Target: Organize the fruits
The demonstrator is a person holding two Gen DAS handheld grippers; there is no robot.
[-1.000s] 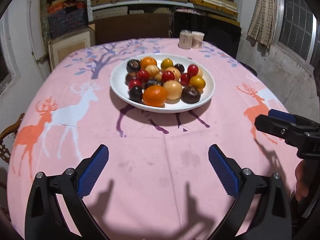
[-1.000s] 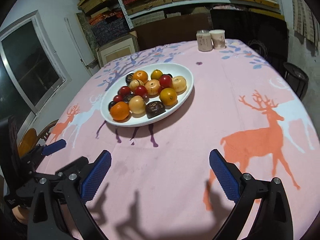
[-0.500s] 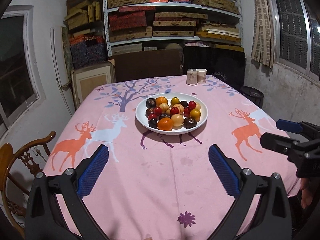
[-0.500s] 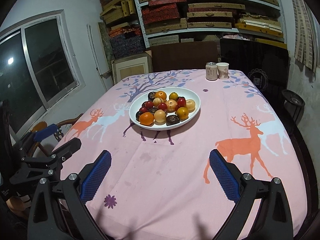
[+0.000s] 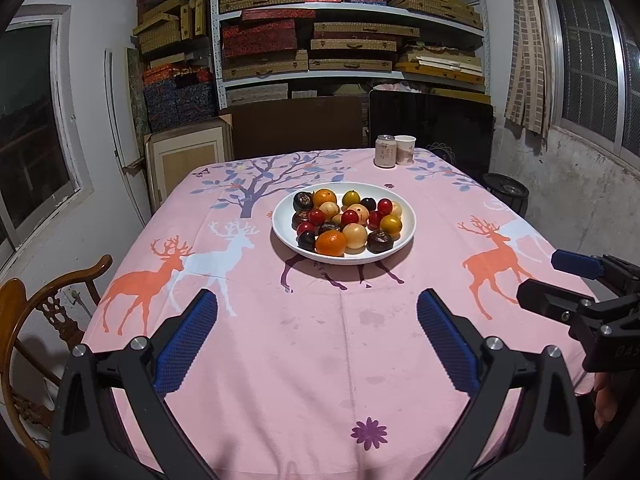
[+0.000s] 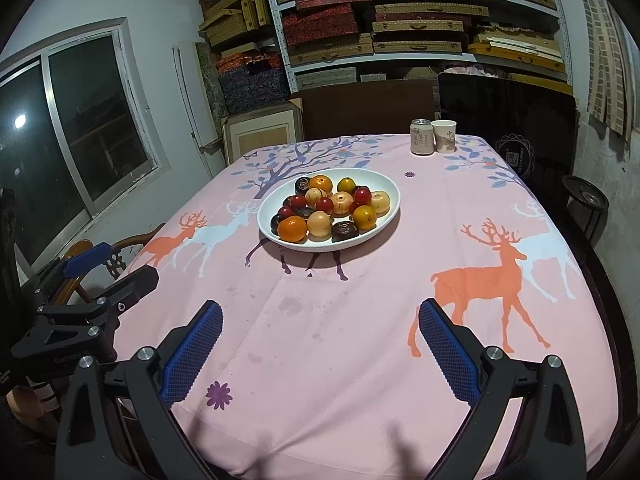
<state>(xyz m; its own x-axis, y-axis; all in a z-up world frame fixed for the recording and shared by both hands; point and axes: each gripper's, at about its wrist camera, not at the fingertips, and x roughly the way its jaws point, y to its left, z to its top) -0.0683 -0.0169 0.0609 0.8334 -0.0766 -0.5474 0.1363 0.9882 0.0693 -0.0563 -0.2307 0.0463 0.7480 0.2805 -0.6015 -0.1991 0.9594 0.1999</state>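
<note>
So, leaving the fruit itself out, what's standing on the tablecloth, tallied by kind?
White plate: 1
Drink can: 1
Paper cup: 1
Total: 3

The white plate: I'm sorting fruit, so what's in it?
The white plate holds piled orange, red, yellow, tan and dark fruits. Anything beneath the pile is covered.

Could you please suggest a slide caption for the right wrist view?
Open right tongs above a deer-print tablecloth, facing a white plate of mixed fruit.
</note>
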